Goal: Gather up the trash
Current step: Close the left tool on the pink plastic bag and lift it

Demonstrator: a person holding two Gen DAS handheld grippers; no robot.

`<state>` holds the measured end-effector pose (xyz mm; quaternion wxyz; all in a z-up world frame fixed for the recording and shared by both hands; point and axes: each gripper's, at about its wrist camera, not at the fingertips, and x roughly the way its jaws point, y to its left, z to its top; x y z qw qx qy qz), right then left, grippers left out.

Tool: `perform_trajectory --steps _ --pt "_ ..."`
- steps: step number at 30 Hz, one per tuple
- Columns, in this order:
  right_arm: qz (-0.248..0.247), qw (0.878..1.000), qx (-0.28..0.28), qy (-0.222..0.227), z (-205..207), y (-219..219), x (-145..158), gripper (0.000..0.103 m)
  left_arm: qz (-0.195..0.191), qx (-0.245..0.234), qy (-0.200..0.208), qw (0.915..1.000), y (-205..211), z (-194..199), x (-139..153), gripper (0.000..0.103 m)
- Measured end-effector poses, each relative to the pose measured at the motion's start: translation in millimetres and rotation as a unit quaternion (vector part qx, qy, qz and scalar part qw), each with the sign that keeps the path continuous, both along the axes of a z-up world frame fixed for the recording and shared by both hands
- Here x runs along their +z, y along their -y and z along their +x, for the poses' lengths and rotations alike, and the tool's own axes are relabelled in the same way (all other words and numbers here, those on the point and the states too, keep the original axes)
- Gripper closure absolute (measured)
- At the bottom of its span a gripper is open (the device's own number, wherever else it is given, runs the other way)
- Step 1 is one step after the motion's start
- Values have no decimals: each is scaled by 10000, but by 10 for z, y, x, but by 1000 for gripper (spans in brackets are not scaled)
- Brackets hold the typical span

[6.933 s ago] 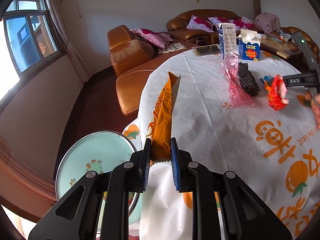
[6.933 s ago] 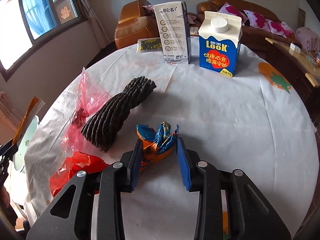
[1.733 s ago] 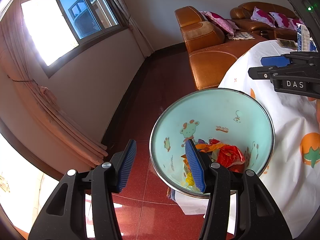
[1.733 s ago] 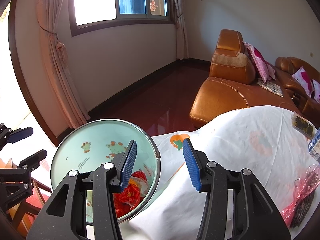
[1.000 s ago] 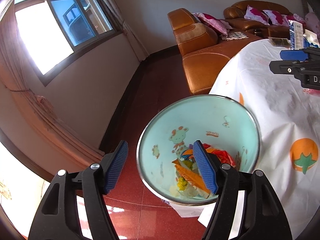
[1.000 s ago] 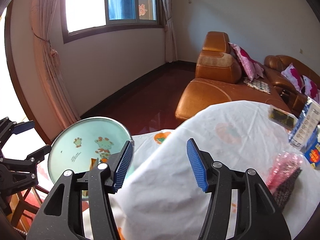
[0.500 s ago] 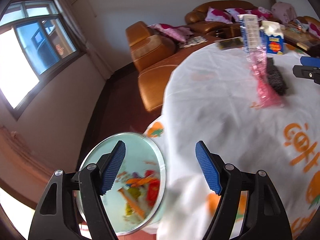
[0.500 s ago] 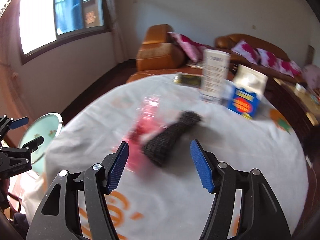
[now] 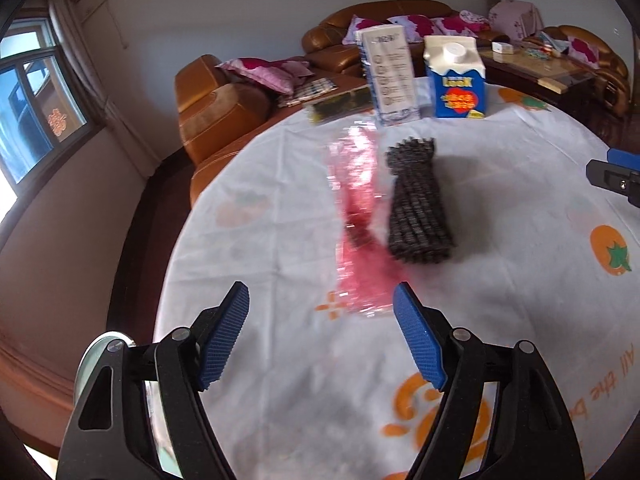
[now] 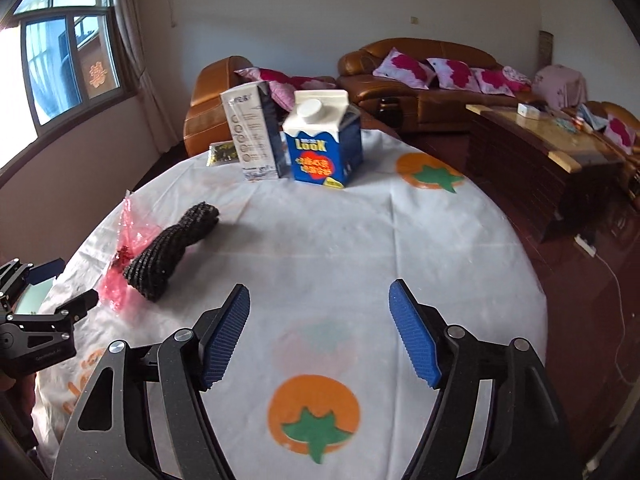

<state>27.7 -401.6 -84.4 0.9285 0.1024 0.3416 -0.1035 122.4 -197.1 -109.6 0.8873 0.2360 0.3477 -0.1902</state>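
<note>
blue carton (image 10: 323, 151): "LOOK" in yellow on front; red patch below w/ yellow characters, too small to read
tall white carton (image 10: 253, 133): print + round icons, illegible
tablecloth (image 9: 520, 360): orange lettering, "All the b…" at right edge, rest cut off
left gripper (image 10: 36, 344): small print on body, unreadable
window (image 10: 94, 70): red paper sign, character unclear

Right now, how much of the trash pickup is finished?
Both tongs, left and right, are open with nothing in them, their jaws having just been opening. Still on the table: a pink plastic bag, a black mesh wad, two cartons, a dark packet. So it is partway.
</note>
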Motion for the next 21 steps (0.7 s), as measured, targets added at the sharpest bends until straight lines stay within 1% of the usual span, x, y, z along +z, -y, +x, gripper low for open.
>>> perform_trajectory --steps 1,4,7,9,11,14,16,18,19,21 --pt "33 10000 -10 -12 -4 38 -35 31 35 -45 -5 10000 65 -14 -29 24" --pt "144 9999 -28 23 -43 66 -63 31 218 -89 -78 9997 182 16 -144 24" --pt "126 9999 -14 76 -43 40 -38 30 280 -13 -214 9994 184 110 -208 24" --pt "96 9999 2 59 -44 12 -46 30 256 24 -215 9994 146 140 -199 24" --pt "63 9999 -2 90 -56 2 -36 30 284 47 -161 9995 102 161 -192 28" --pt "34 10000 2 59 -43 -14 -46 30 262 22 -240 9994 14 206 -203 42" --pt "-9 10000 0 38 -33 -30 -50 30 201 -56 -318 9993 -13 221 -213 61" --pt "-61 10000 -1 -4 -17 -48 -56 29 129 -162 -405 9990 -17 230 -227 76" --pt "-89 10000 0 -16 -12 -56 -60 29 87 -203 -433 9988 -20 236 -233 88" --pt "-144 9999 -3 -36 -8 -71 -67 29 56 -237 -447 9987 -28 248 -240 88"
